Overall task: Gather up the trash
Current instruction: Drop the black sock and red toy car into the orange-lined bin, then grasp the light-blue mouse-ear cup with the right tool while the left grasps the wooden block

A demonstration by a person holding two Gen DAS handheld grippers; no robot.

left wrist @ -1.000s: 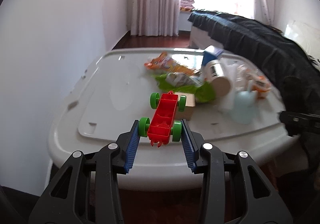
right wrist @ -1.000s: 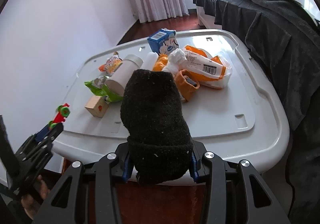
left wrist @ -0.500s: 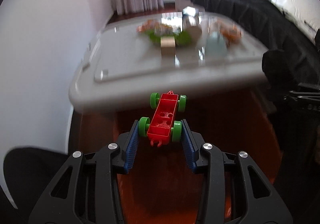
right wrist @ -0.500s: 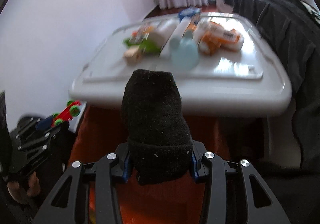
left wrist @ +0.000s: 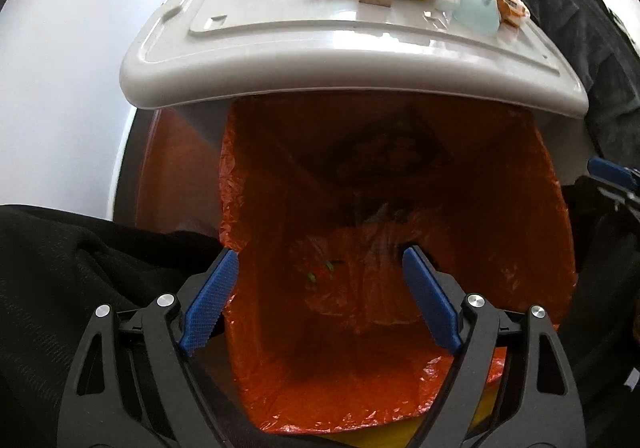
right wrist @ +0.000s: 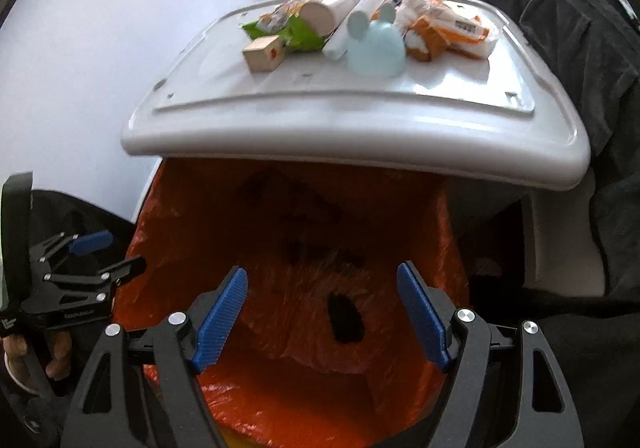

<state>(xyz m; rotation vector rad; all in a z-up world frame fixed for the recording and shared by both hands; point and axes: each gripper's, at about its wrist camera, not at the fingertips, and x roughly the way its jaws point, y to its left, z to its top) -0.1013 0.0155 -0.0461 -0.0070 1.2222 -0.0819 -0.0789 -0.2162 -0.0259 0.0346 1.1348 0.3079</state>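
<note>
- Grippers first: the left gripper [left wrist: 320, 288] and the right gripper [right wrist: 322, 312] both hang over the orange-lined bin [left wrist: 556, 232], pointed steeply down. Their jaws have just been opening and now stand wide, nothing between the blue pads.
- Dropped things lie at the bottom of the liner: bits of red and green from the toy car [left wrist: 318, 273] show under the left gripper, and a dark patch that I take for the black sock [right wrist: 345, 318] under the right. Both look blurred, so I can't say they have settled.
- Rest of the trash sits on the white lid [right wrist: 280, 128] behind the bin: wooden block [right wrist: 264, 53], green wrapper [right wrist: 300, 34], pale blue cup [right wrist: 376, 48], orange packets [right wrist: 452, 28], white cylinder [right wrist: 324, 10]. All bunch toward the far half.
- Risk one: the lid's front edge overhangs the bin mouth. Lifting straight forward could knock a gripper's top against that lip; rising first, then reaching, seems safer.
- Risk two: the liner is thin and crinkled near both pairs of fingers. A closing pad could snag it and drag it off the rim.
- Risk three: the two grippers share one opening, the left just beside the right in the right wrist view. Withdrawing together invites a bump.
- Room: the wall is close on the left, dark bedding [right wrist: 560, 8] close on the right. The near half of the lid is open, good for approach.
</note>
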